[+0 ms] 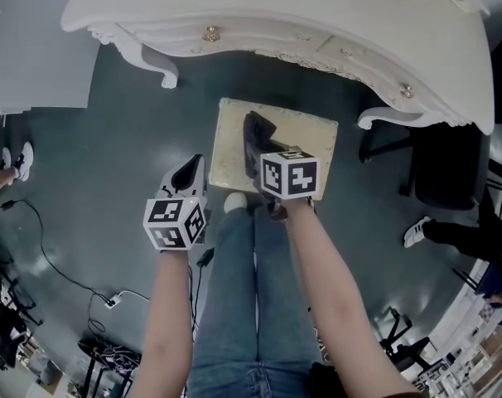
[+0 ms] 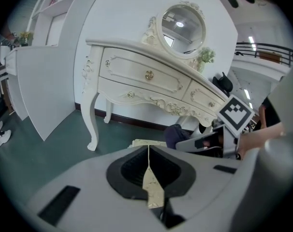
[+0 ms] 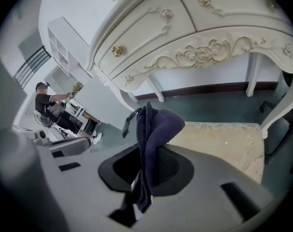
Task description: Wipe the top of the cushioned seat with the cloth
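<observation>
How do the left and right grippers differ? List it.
The right gripper is clamped on the cloth; the left gripper is closed on nothing. The right gripper hangs over the cushioned seat; the left gripper is beside it, over the floor. Both are shut.

Your cloth [image 3: 153,129] is dark navy blue. The cushioned seat [image 3: 228,144] is cream with a faint leafy pattern. The dressing table [image 3: 195,28] is ivory, with carved rose scrollwork and gold knobs [image 3: 117,50]. The floor [image 1: 110,164] is dark teal-green. Your left gripper [image 2: 148,151] and right gripper [image 3: 144,149] are grey with black pads [image 2: 129,170]. Their cubes [image 1: 175,220] are white with black square markers. Your jeans [image 1: 234,288] are blue.
</observation>
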The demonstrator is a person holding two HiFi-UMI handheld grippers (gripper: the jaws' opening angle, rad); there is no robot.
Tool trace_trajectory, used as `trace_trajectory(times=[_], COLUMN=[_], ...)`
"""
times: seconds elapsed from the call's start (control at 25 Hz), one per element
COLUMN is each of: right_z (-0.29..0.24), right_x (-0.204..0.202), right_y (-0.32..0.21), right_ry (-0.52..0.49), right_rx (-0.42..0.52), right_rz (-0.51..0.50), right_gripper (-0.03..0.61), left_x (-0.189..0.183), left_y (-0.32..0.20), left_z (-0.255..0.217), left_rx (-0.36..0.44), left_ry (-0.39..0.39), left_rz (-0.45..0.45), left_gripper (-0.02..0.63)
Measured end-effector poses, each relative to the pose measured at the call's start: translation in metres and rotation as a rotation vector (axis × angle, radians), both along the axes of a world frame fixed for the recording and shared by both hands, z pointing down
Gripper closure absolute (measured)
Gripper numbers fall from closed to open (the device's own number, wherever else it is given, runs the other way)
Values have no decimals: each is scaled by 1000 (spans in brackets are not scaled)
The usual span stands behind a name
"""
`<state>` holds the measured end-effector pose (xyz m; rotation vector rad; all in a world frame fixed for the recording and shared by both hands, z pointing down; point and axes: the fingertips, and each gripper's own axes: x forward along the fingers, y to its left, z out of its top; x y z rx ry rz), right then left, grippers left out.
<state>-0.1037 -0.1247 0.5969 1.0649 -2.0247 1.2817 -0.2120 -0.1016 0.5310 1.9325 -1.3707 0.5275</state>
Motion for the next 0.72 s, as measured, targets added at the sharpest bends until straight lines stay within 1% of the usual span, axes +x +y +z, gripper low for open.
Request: trace_trajectory(times=[0.24,0.4,0.56,0.72], right_z=[-4,4,18,33], right_x=[75,124,167,204], right_y=[31,56,87,110], right_ry=[58,119,185,226], right_rx=[2,-11,-43,-88], right_rz=[61,93,115,164], right_gripper=[537,537,537,537], left_x=[31,50,64,74], left_y=[8,14,22,25], left_z=[-8,-5,7,11], left_rx=[-3,-10,-11,-20], left_ry=[6,9,10,4], left_rz=[34,61,99,119], left_gripper=[606,606,606,606])
